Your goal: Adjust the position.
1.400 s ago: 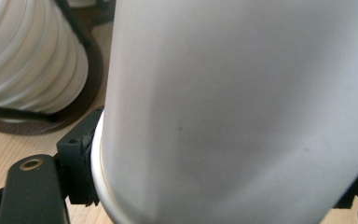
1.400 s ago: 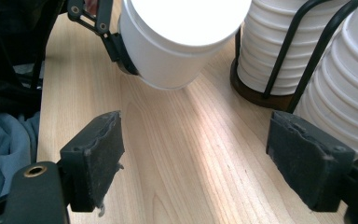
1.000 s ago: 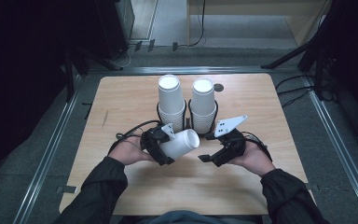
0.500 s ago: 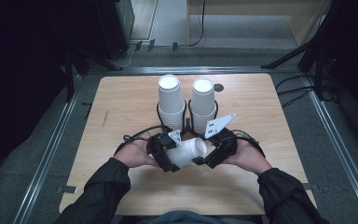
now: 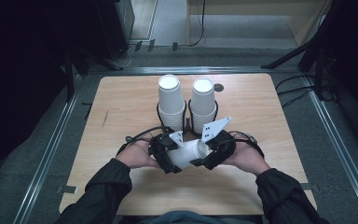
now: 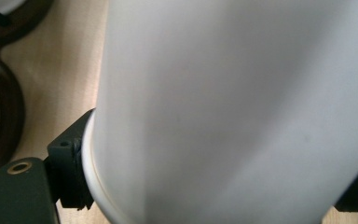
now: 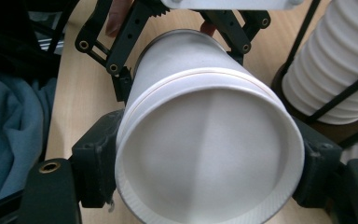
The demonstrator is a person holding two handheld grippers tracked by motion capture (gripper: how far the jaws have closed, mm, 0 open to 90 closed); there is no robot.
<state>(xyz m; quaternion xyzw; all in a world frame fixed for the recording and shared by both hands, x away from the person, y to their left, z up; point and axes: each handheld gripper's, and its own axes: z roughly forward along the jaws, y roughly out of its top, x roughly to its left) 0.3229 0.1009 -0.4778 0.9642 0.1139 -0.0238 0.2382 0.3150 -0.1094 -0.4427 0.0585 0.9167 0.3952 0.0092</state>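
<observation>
Sideways above the table, the plain white paper cup sits clamped between both tools.

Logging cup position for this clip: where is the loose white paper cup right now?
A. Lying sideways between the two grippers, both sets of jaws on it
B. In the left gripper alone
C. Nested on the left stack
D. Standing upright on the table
A: the paper cup lies sideways above the table, with the left gripper at one end and the right gripper clamped at the other.
</observation>
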